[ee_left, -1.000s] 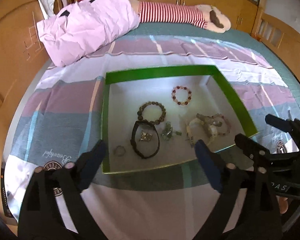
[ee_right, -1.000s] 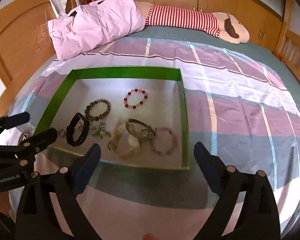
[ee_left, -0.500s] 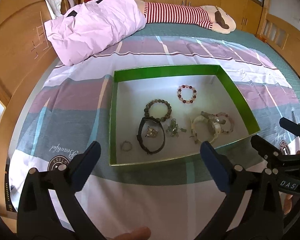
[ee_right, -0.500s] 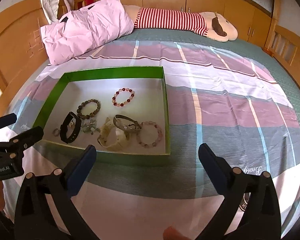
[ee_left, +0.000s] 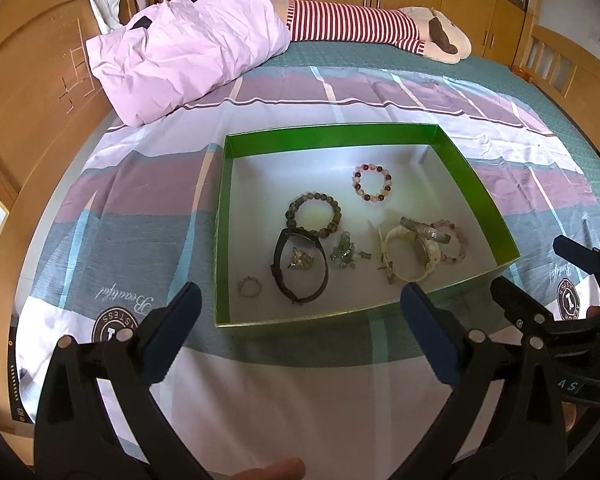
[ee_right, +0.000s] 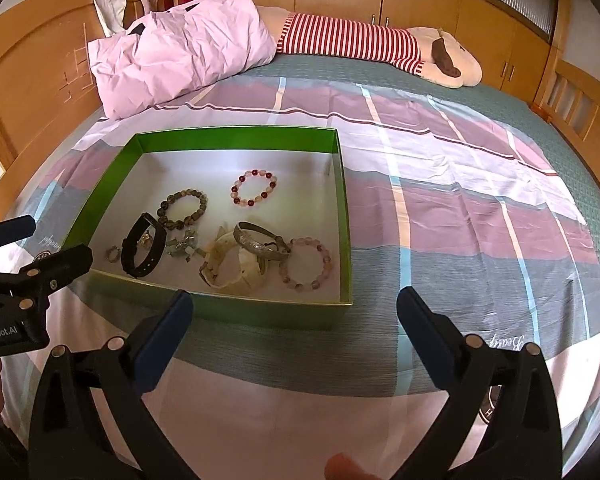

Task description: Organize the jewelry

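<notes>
A green box [ee_left: 328,136] [ee_right: 236,133] with a white floor lies on the bed. In it are a brown bead bracelet [ee_left: 313,214] [ee_right: 182,208], a red-pink bead bracelet [ee_left: 373,183] [ee_right: 254,187], a black band [ee_left: 300,270] [ee_right: 144,245], a small ring [ee_left: 249,287], a cream bangle with a silver watch [ee_left: 410,252] [ee_right: 240,260], and a pink bead bracelet [ee_right: 306,263]. My left gripper [ee_left: 300,312] is open and empty, in front of the box. My right gripper [ee_right: 292,316] is open and empty, at the box's near right corner.
The bed has a striped pink, grey and white sheet [ee_right: 440,208]. A pink pillow [ee_left: 188,44] and a striped plush toy [ee_left: 360,30] lie at the far end. A wooden headboard [ee_left: 24,92] stands at the left.
Both grippers have drawn back from the box and risen a little, so the box looks smaller and farther. Both stay open. The jewelry has not moved.
</notes>
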